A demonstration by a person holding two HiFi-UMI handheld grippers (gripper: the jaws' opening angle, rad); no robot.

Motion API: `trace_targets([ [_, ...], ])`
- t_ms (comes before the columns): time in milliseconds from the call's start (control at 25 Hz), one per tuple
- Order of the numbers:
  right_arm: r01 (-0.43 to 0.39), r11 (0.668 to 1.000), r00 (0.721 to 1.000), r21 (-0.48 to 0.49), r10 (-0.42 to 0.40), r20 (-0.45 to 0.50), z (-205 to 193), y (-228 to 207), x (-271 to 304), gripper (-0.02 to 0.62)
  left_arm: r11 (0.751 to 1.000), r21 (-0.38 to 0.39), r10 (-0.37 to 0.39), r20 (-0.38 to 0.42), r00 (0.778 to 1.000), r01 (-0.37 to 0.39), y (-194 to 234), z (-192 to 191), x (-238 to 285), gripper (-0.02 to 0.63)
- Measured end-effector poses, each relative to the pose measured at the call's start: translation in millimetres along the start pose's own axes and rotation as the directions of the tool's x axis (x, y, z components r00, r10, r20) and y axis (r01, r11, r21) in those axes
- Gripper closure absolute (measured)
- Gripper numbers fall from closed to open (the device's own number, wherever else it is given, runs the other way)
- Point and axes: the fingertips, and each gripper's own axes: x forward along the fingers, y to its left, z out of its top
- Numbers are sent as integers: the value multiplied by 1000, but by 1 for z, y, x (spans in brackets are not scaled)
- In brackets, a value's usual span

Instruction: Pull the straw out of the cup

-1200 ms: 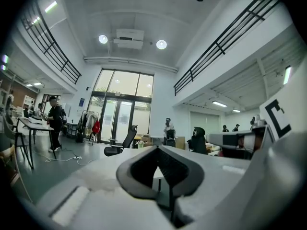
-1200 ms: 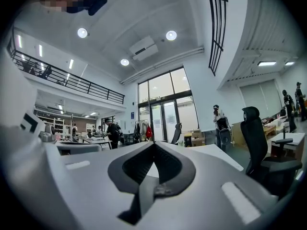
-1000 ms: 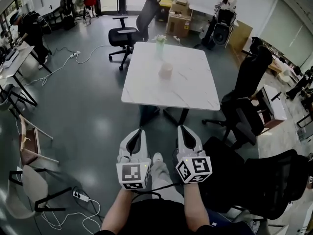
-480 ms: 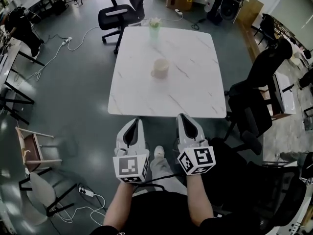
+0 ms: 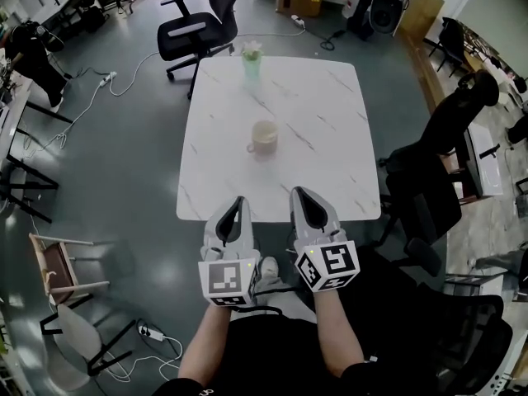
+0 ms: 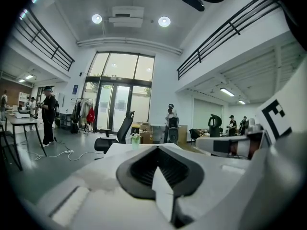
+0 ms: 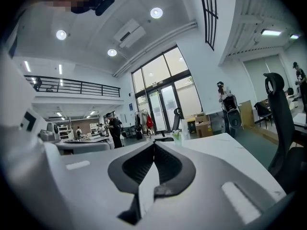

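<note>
While my left gripper (image 5: 239,204) and right gripper (image 5: 298,195) are closed on nothing, I might bump the mug (image 5: 263,136) over.

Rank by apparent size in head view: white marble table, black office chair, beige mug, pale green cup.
1. white marble table
2. black office chair
3. beige mug and pale green cup: look alike; the cup sits farther, so unranked.

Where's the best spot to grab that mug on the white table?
Probably the handle, coming in from the left. The mug stands upright near the middle of the table, and its handle seems to stick out on the left, the side of the left gripper. That gripper's jaws are shut, so they must open first.
</note>
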Motion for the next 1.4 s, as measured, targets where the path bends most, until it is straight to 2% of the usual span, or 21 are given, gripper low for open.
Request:
trace_targets([
  [200,-16,1000,999,-4,16,-34,-14,14,20,591,1000,-15,9,-13,1000,-9,16,-6,11,604],
  [320,-22,999,999,-29,20,-47,-17,17,37,589,998,-50,24,-29,999,-26,32,-14,23,604],
  [400,-8,999,998,-44,6,-60,-20,15,45,589,998,-66,20,-50,999,-24,39,-21,35,604],
  [520,30,998,998,-46,-32,-59,-22,8,58,588,999,-49,-6,-56,998,3,48,-24,52,604],
  [680,53,998,996,-19,-54,-66,-28,-1,80,554,1000,-25,-20,-61,998,18,58,-24,69,604],
  [920,100,995,991,14,-99,-92,-48,-20,106,548,999,-28,-47,-104,993,44,69,-43,93,604],
  [1400,184,977,978,109,-171,-122,-81,-60,139,511,992,-24,-129,-158,979,127,60,-66,139,604],
])
